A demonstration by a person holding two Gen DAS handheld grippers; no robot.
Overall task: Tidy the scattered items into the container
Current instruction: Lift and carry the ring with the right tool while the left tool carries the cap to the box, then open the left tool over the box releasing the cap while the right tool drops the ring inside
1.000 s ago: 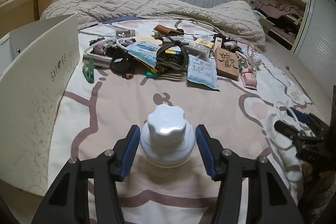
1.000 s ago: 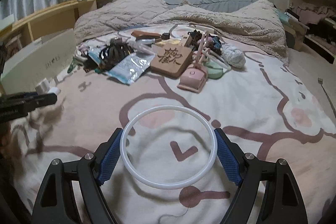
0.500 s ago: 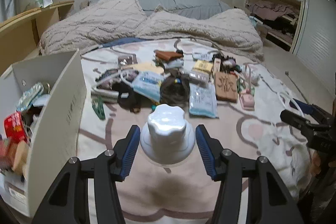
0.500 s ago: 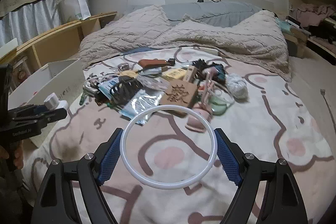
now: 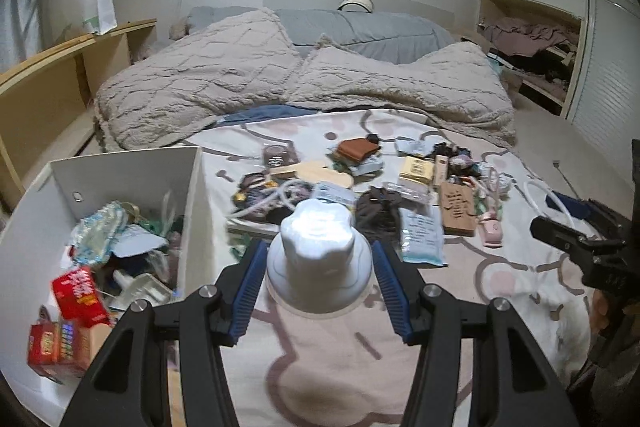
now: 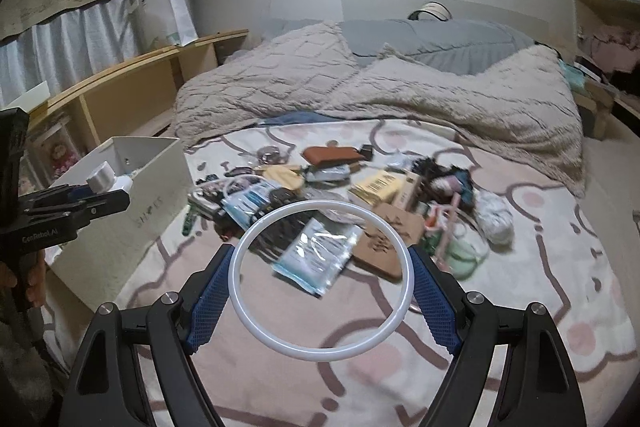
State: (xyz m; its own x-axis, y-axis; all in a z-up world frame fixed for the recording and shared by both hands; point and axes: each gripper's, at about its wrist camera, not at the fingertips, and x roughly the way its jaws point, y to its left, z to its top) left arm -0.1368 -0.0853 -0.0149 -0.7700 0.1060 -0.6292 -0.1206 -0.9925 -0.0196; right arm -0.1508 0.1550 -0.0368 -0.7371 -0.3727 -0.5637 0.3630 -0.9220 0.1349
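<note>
**Both grippers loaded, box part-filled**

Left gripper (image 5: pixel 318 277) clamps a white scalloped lid (image 5: pixel 318 259) between its jaws. Right gripper (image 6: pixel 320 281) clamps a thin white ring (image 6: pixel 320 281), pads on its rim. White box (image 5: pixel 120 163), left of left jaws, already holds packets. Big clutter pile (image 6: pixel 320 195) beyond both jaws remains.

Both wrist cams above bed (image 5: pixel 320 367), angled down toward headboard, sharing clutter pile (image 6: pixel 320 195), box (image 5: pixel 120 167).
</note>
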